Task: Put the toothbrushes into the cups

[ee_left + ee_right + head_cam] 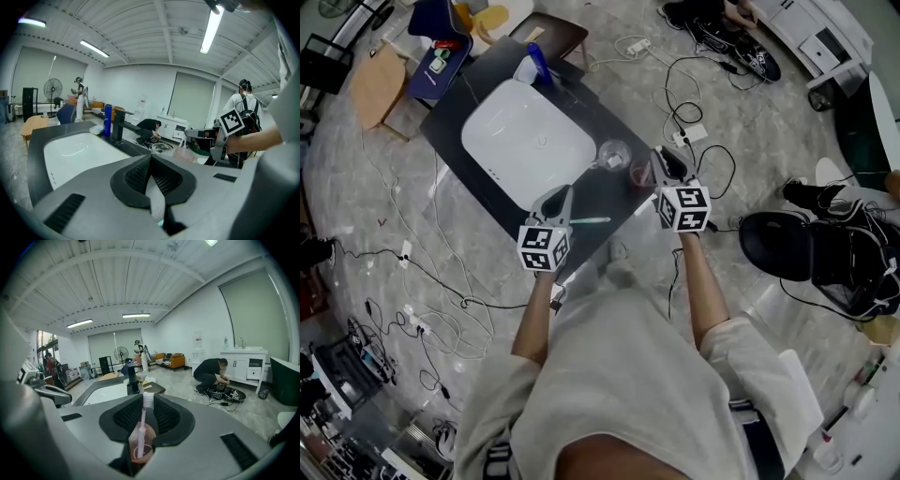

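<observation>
A pink toothbrush (pixel 142 420) stands upright between the pads of my right gripper (pixel 143 401), which is shut on it. Its lower end is inside the pink cup (pixel 140 446). From the head view, the right gripper (pixel 667 157) hangs over that pink cup (pixel 640 174), with a clear cup (pixel 613 154) just to its left on the black counter (pixel 487 192). A teal toothbrush (pixel 592 221) lies flat on the counter beside my left gripper (pixel 564 193). The left gripper (pixel 151 161) has its jaws together, and I see nothing held in them.
A white sink (pixel 502 141) fills the counter's middle, with a black faucet (pixel 117 125) and a blue bottle (pixel 108 120) at its far end. Cables (pixel 441 281) run over the floor around the counter. A person (pixel 213 373) crouches in the background.
</observation>
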Tool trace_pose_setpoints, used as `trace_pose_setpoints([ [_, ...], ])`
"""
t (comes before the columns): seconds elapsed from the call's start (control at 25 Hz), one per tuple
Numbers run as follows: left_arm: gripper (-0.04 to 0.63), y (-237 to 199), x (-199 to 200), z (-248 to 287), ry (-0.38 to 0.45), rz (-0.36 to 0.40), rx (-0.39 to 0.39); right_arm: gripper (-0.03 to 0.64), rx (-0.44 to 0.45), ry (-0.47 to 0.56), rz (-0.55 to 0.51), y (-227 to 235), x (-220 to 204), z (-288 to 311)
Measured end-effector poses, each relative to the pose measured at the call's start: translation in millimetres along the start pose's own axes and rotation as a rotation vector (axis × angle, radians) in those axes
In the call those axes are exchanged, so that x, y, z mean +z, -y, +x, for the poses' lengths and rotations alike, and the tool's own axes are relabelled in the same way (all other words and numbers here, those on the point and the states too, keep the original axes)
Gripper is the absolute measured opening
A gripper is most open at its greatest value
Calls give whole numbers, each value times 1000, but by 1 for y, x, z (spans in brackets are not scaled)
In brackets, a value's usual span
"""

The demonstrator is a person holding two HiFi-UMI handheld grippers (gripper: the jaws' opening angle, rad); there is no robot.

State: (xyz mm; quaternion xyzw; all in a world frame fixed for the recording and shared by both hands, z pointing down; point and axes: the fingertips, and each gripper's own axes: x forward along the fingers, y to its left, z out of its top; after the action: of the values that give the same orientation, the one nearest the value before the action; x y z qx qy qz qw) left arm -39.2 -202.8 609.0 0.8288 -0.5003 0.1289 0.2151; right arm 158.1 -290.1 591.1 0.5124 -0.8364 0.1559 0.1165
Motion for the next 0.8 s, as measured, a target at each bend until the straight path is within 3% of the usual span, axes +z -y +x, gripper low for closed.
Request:
trace_pose_setpoints([
  [0.36,26,8,1,2,1,7,-9,106,-45,-9,43,26,-7,-13],
  [0.52,26,10,2,2,1,8,-9,164,-32,-8,57,26,-8,-17],
  [0.8,26,12,3,1,17,1,-5,183,-20,6,38,22,-2,-27],
])
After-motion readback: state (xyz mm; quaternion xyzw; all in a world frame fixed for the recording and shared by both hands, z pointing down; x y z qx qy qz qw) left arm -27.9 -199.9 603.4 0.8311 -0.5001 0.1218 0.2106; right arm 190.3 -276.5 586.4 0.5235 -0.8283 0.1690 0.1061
